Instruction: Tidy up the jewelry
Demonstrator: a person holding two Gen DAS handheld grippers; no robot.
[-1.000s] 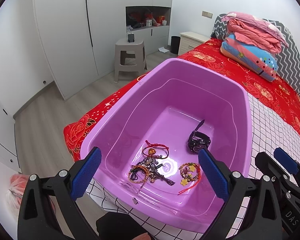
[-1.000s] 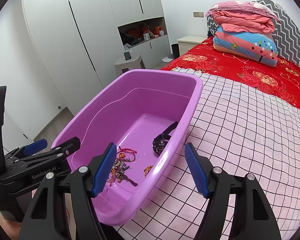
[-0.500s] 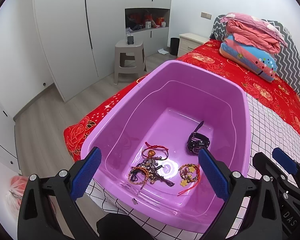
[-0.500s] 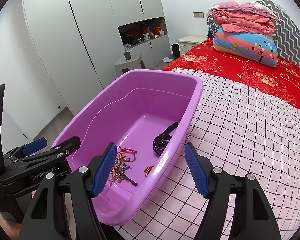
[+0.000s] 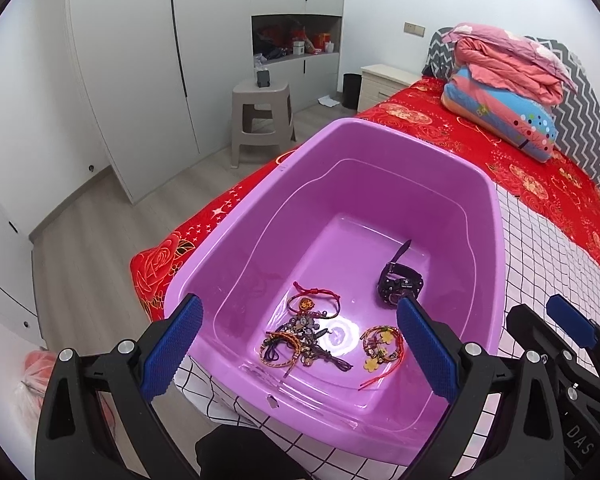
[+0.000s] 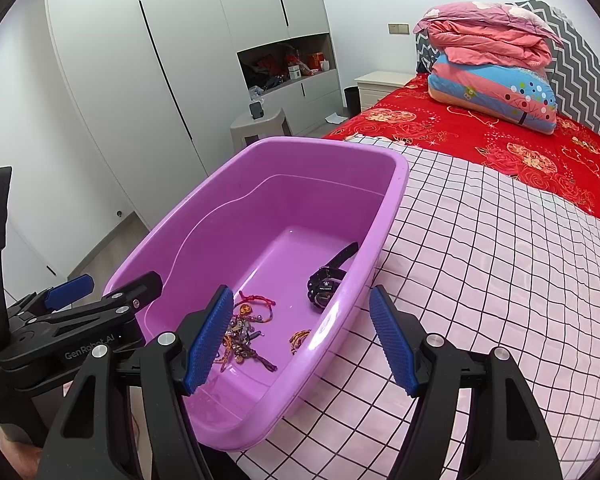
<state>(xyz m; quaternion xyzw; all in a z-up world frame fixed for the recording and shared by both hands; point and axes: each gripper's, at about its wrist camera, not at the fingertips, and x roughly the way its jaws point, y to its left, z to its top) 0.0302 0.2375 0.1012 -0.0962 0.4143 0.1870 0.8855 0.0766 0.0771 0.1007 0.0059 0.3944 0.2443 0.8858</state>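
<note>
A purple plastic tub (image 5: 496,248) sits on the bed, near its foot. On its floor lie a black watch (image 5: 400,286), a red cord bracelet (image 5: 316,296), a dark tangle of bracelets (image 5: 300,340) and a bracelet with yellow flowers (image 5: 380,346). My left gripper (image 5: 298,306) hovers open above the tub's near end, nothing between its blue pads. My right gripper (image 6: 300,298) is open too, its fingers either side of the tub's right wall (image 6: 394,192) without touching it. The watch (image 6: 326,286) and bracelets (image 6: 244,330) show between them. Each gripper appears in the other's view.
The tub stands on a pink checked cloth (image 6: 480,280) over a red flowered bedspread (image 5: 500,152). Folded quilts (image 5: 508,80) are stacked at the headboard. A grey stool (image 5: 262,116), white wardrobes and wood floor lie left of the bed.
</note>
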